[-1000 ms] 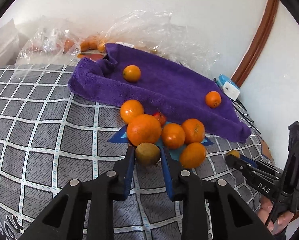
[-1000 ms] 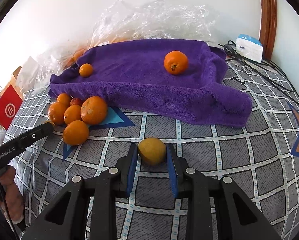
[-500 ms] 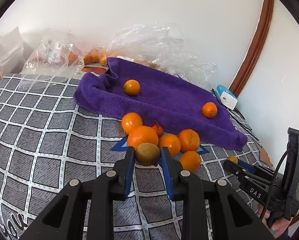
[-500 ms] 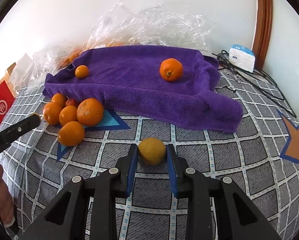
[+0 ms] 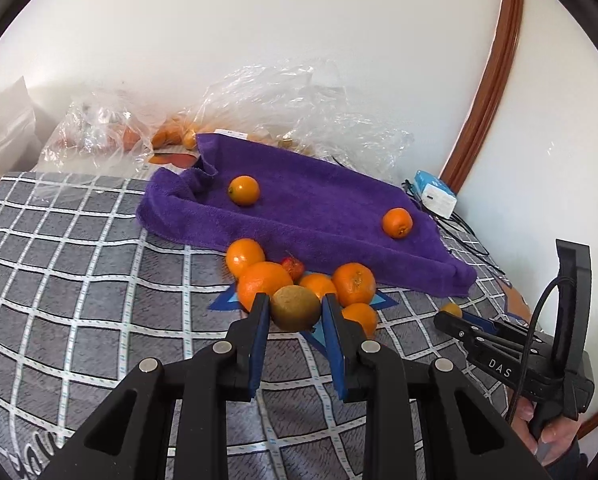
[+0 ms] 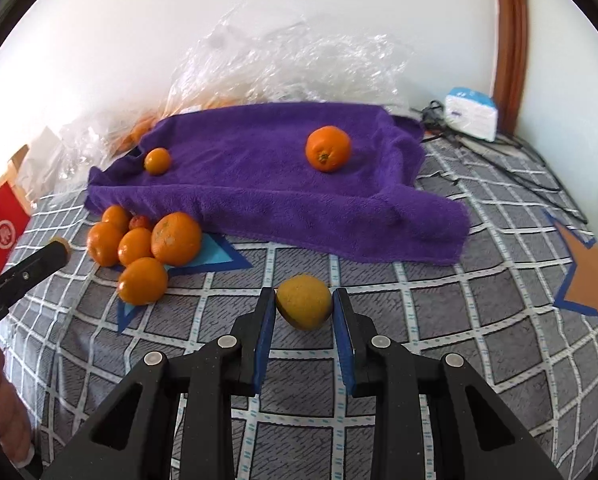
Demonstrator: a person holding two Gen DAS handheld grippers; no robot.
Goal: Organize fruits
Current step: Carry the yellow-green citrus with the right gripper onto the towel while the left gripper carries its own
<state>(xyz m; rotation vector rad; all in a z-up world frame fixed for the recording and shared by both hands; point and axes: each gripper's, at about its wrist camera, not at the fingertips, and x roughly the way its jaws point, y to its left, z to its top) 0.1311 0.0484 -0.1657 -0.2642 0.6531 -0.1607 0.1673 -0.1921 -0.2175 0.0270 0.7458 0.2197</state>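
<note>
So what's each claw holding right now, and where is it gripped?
The left claw pinches a brown kiwi across its sides. The right claw pinches a yellow fruit across its sides.

Purple towel, orange fruits, grey white-gridded cloth

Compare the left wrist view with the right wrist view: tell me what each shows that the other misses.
Only the left wrist view shows the kiwi clearly, clamped in the left gripper. Only the right wrist view shows the yellow fruit up close in the right gripper, plus a red box. Both show the purple towel carrying two oranges, the orange pile before it, and the white charger.
</note>
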